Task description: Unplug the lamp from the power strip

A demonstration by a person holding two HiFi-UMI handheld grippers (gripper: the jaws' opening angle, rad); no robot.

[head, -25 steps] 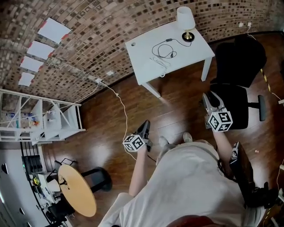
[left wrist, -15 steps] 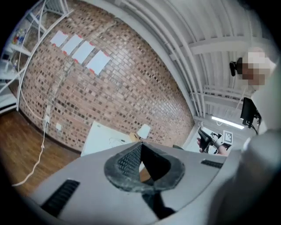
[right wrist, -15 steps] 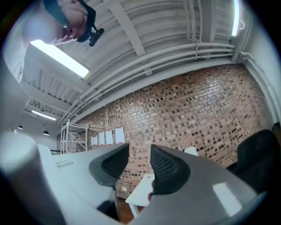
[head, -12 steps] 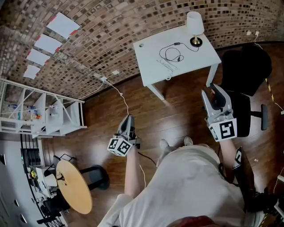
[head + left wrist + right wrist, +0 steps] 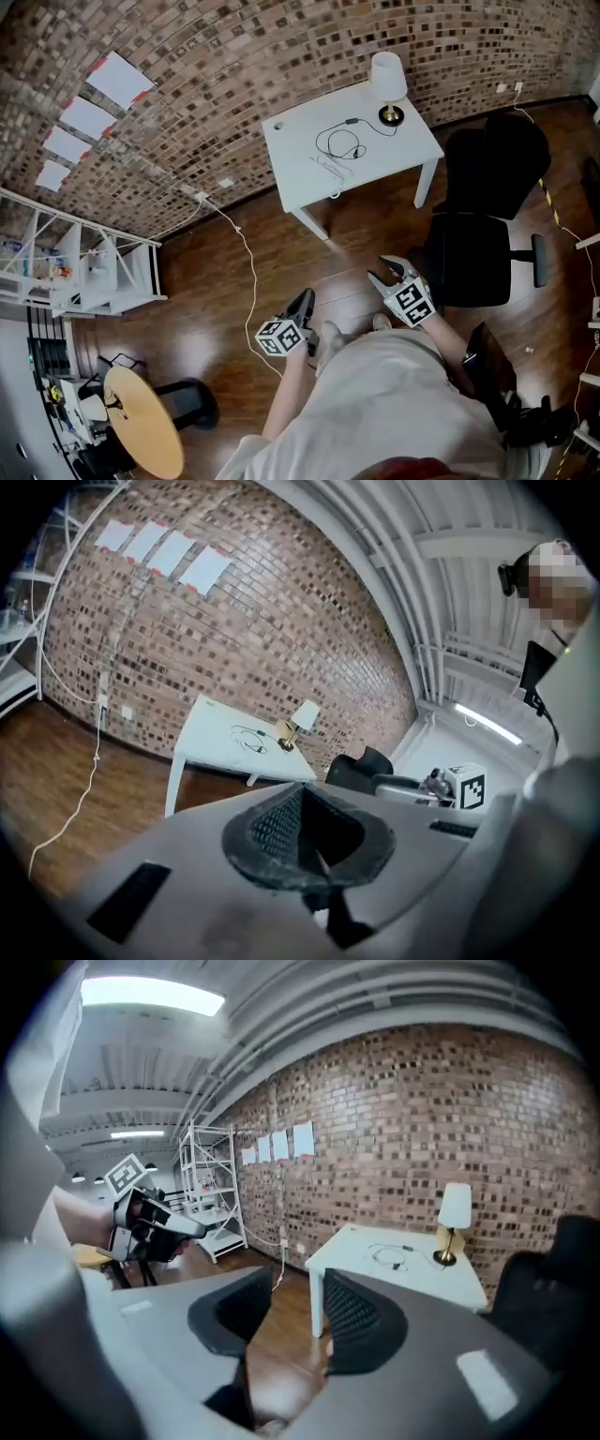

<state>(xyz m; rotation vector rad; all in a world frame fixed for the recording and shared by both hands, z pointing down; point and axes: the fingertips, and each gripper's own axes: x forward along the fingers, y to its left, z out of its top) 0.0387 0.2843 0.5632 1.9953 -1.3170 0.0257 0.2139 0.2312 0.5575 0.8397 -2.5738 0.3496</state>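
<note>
Nearest, low in the head view: a person in a pale shirt (image 5: 394,403), standing on a dark wooden floor (image 5: 216,309). Left gripper (image 5: 306,302), held low to the left, jaws pressed together with nothing between them. Right gripper (image 5: 386,272), just right of it, jaws opening, with only floor showing in the gap. Near left: round wooden table (image 5: 141,422). Left: white shelf rack (image 5: 84,272). Right: black office chair (image 5: 483,216). Mid-floor: thin white cable (image 5: 246,272) running to the far wall. Farther: white table (image 5: 375,164), well apart from both grippers. On it, a looped black cord (image 5: 339,141) leading to the lamp (image 5: 388,82), which stands upright at the far right corner. Farthest: brick wall (image 5: 244,56) with four paper sheets (image 5: 89,117).
</note>
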